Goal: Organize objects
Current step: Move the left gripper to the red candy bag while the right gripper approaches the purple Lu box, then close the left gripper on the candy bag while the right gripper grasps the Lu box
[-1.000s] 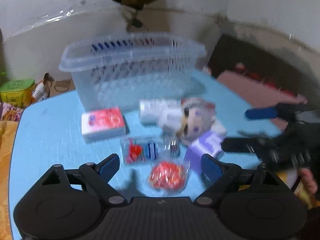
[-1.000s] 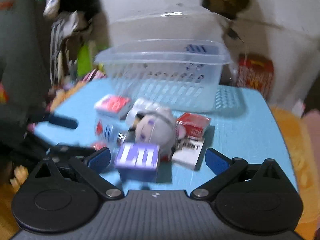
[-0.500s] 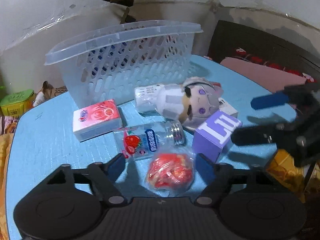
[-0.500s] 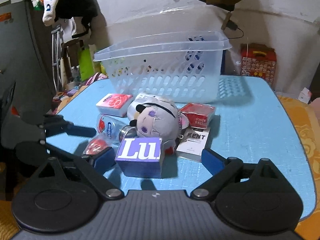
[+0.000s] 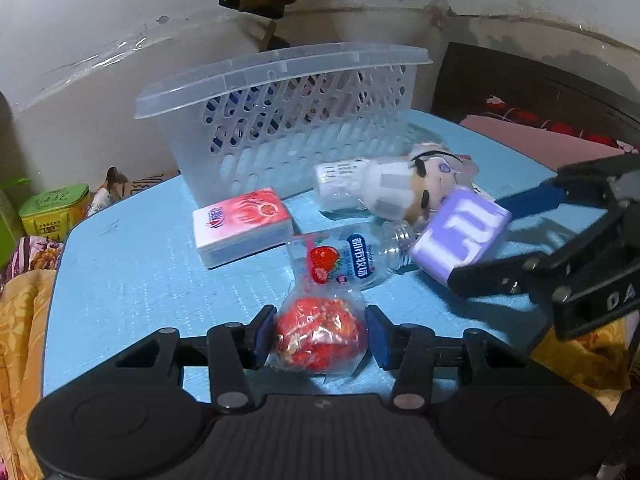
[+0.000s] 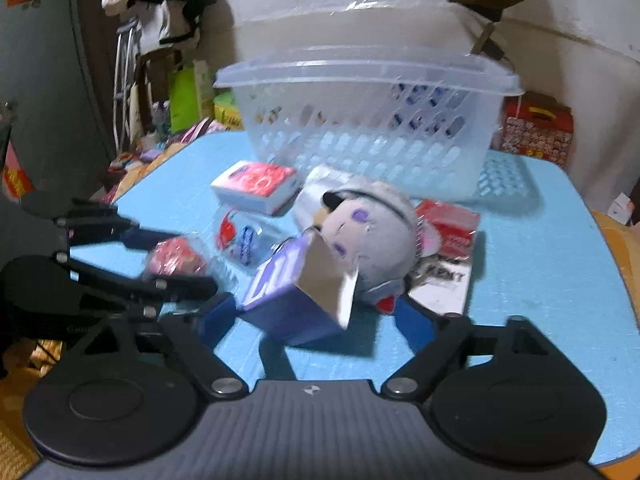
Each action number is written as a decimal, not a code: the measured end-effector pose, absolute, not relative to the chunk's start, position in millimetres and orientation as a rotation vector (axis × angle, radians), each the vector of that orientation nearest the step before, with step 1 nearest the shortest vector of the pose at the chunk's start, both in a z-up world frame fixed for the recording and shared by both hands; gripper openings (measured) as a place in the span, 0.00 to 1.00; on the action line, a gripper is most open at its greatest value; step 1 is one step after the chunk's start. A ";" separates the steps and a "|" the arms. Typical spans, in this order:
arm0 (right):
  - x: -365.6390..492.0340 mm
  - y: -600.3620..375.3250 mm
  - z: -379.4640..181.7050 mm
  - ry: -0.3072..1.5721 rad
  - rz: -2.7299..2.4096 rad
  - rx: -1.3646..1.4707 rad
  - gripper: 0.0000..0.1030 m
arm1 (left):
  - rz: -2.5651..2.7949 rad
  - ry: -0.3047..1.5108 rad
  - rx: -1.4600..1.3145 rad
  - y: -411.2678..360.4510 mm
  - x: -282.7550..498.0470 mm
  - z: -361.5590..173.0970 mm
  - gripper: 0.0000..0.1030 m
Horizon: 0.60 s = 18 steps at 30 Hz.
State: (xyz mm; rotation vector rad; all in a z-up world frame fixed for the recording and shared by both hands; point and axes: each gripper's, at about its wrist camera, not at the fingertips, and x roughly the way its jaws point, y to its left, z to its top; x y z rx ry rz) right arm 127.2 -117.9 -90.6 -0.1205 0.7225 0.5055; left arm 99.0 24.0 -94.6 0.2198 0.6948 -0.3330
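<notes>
My left gripper (image 5: 320, 338) is shut on a red snack packet (image 5: 320, 332) in clear wrap, at the near edge of the blue table (image 5: 140, 280). The right wrist view shows the same packet (image 6: 176, 258) between the left gripper's black fingers. My right gripper (image 6: 314, 322) is closing around a purple box (image 6: 288, 296) with white letters. The box is tipped on edge, and a gap shows at the right pad. From the left wrist view that box (image 5: 460, 236) sits between the right gripper's fingers (image 5: 532, 200). A clear plastic basket (image 5: 280, 120) stands at the back.
Between the grippers and the basket lie a red-and-white tissue pack (image 5: 244, 228), a strawberry-label bottle (image 5: 348, 260), a white bottle (image 5: 344, 184) and a plush doll (image 6: 368, 236). A red box (image 6: 448, 224) and a white Kent box (image 6: 440, 284) lie right of the doll.
The left jaws have come together onto the red packet. The right jaws have narrowed around the purple box, which has tipped up from lying flat.
</notes>
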 end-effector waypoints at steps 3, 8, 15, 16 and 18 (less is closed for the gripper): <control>131.0 -114.7 -96.9 0.762 0.521 -0.122 0.57 | -0.327 0.685 0.224 22.9 98.3 -91.6 0.50; 130.8 -112.1 -94.7 0.736 0.513 -0.099 0.64 | -0.334 0.661 0.198 22.4 95.9 -81.4 0.50; 133.1 -99.7 -100.3 0.735 0.497 -0.134 0.56 | -0.314 0.700 0.197 26.9 102.9 -86.8 0.50; 132.4 -99.0 -100.0 0.735 0.496 -0.146 0.46 | -0.307 0.711 0.203 27.9 103.8 -88.7 0.50; 130.3 -99.7 -96.9 0.733 0.499 -0.155 0.47 | -0.300 0.731 0.203 31.1 104.8 -92.3 0.50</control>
